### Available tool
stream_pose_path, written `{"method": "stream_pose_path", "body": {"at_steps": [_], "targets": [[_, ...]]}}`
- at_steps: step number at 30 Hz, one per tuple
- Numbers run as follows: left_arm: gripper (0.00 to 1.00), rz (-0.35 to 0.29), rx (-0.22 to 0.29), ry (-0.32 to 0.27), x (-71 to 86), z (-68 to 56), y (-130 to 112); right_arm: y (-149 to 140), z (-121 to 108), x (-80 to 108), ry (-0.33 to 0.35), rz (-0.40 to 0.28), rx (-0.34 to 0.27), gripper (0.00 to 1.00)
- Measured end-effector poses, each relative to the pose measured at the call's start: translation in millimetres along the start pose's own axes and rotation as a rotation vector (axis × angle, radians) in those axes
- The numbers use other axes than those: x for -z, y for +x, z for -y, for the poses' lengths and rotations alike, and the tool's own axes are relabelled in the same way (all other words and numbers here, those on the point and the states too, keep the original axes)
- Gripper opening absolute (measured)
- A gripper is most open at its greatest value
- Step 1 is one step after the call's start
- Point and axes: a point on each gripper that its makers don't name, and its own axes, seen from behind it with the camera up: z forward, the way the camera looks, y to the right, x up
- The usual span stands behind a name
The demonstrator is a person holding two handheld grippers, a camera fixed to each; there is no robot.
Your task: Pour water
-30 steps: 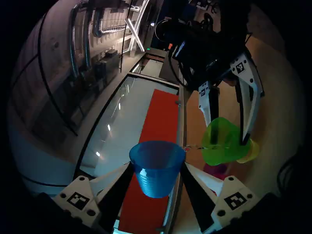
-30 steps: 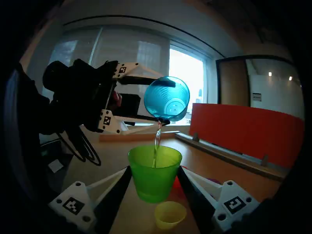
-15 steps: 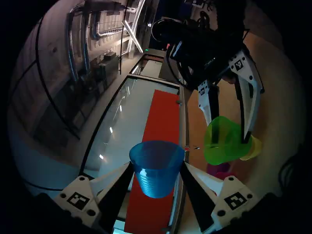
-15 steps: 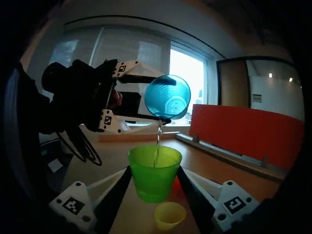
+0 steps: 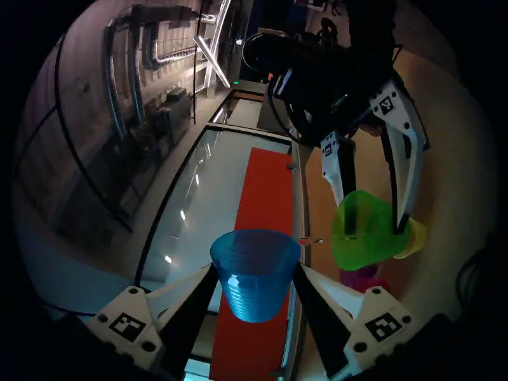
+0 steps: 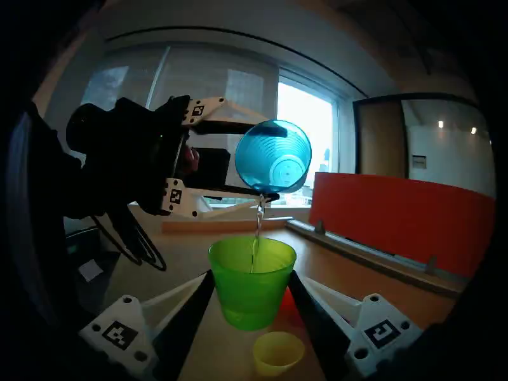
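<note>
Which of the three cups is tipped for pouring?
The blue cup, held tilted by the left gripper, with water streaming from it. The green cup below is upright in the right gripper; the yellow cup stands on the table.

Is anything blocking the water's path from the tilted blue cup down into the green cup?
Nothing visible does: the thin water stream drops from the translucent blue plastic cup straight into the open translucent green plastic cup.

Blue cup [image 6: 273,157], green cup [image 6: 253,286], yellow cup [image 6: 278,352]: three; left claw [image 5: 254,273], right claw [image 6: 252,276]: two.
</note>
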Motion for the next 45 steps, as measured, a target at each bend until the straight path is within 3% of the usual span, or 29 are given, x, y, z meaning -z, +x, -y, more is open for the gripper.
{"method": "stream_pose_path", "body": {"at_steps": [17, 45], "targets": [[0.83, -0.006, -0.042, 0.004, -4.1, 3.2, 5, 1, 1, 0.7, -0.002, -0.003, 0.004, 0.87], [0.83, -0.014, -0.105, 0.019, 2.5, 13.4, 16, 7, 1, 3.1, -0.009, -0.013, 0.011, 0.87]]}}
